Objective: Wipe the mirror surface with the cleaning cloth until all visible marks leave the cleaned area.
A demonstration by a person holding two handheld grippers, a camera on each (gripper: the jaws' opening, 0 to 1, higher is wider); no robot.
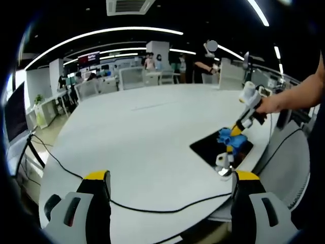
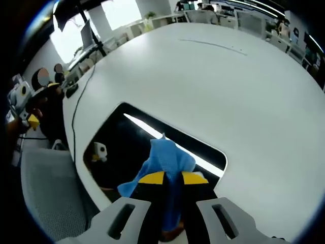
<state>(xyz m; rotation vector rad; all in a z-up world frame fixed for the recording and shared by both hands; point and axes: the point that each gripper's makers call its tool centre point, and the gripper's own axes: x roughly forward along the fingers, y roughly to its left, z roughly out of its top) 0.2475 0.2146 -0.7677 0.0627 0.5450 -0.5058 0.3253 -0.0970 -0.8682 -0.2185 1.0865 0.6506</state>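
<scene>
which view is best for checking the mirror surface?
Right gripper view. The mirror lies close below the camera, its dark face and a reflected light strip clear, with the blue cloth held in the right gripper on it. Left gripper view shows the mirror small, far off, partly covered by that gripper.

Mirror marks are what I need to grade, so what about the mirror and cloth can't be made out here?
- Mirror near edge, right gripper view: hidden by the right gripper and blue cloth.
- Marks, left gripper view: mirror too small to judge, partly behind the cloth.
- Marks, right gripper view: glare strip and dark reflection mask smudges.
- Cloth's lower end: hidden between the jaws.
</scene>
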